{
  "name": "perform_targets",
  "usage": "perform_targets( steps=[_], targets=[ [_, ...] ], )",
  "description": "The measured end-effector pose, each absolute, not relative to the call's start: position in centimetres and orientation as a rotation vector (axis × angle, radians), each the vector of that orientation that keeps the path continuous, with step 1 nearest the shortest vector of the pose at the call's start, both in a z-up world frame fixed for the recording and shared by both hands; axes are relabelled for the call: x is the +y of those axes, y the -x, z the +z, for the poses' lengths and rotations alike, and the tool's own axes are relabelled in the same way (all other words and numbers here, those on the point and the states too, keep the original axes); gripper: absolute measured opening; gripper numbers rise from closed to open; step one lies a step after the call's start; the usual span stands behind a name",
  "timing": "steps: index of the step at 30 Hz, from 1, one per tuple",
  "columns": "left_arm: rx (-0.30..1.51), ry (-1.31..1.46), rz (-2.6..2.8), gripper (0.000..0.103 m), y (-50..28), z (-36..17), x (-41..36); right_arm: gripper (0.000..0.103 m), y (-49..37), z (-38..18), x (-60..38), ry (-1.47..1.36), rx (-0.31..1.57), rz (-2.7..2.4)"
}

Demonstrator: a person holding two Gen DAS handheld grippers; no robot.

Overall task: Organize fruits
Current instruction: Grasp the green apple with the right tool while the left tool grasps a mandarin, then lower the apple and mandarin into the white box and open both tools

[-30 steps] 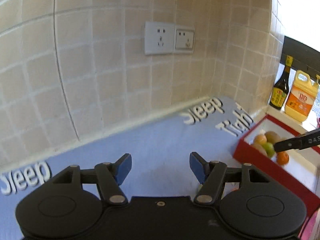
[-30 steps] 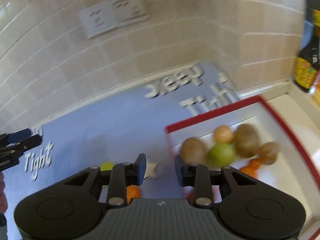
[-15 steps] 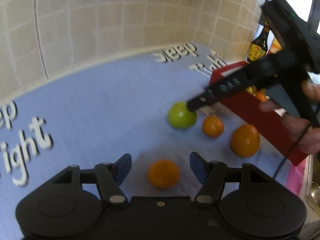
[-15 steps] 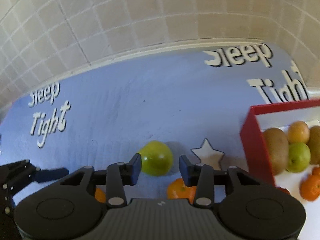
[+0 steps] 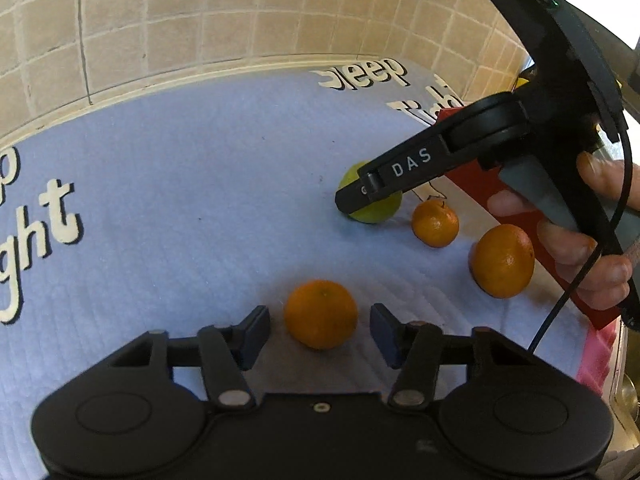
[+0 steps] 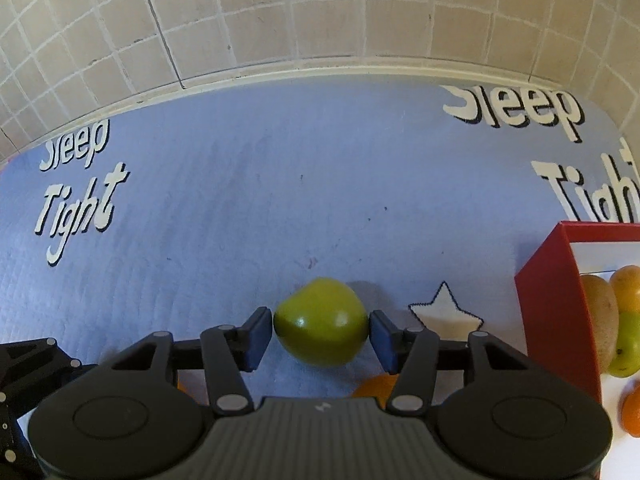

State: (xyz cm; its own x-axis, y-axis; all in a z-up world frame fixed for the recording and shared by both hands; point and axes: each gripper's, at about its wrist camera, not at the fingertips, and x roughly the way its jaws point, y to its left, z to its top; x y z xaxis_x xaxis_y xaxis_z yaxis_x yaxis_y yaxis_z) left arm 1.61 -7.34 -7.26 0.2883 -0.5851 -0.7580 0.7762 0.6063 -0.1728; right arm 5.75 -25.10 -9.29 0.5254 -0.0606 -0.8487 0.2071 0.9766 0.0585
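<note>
My left gripper (image 5: 318, 330) is open around an orange (image 5: 320, 314) on the blue mat; gaps show on both sides of it. Two more oranges (image 5: 435, 222) (image 5: 503, 260) lie to the right by the red box (image 5: 520, 236). My right gripper (image 6: 320, 332) straddles a green apple (image 6: 322, 322), its blue pads (image 6: 256, 336) right at the apple's sides, the apple resting on the mat. In the left wrist view the right gripper (image 5: 360, 196) covers part of the apple (image 5: 376, 208). The red box (image 6: 556, 300) holds several fruits (image 6: 600, 316).
The blue mat (image 6: 240, 208) with white lettering runs to a tiled wall (image 6: 320, 12) behind. A white star patch (image 6: 444, 312) lies beside the apple. A person's hand (image 5: 588, 240) holds the right gripper. An orange (image 6: 376, 388) shows under the right gripper.
Both grippers have dropped toward the mat. The left one has closed in around the near orange. The right one has moved forward so the green apple sits between its pads.
</note>
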Motion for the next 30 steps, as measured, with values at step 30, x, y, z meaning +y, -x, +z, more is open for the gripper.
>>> perform_targets(
  steps=[30],
  targets=[
    [0.509,-0.346,-1.124,0.046,-0.3,4.6,-17.4,0.054,8.4,3.7,-36.0,-0.375,0.590,-0.386]
  ],
)
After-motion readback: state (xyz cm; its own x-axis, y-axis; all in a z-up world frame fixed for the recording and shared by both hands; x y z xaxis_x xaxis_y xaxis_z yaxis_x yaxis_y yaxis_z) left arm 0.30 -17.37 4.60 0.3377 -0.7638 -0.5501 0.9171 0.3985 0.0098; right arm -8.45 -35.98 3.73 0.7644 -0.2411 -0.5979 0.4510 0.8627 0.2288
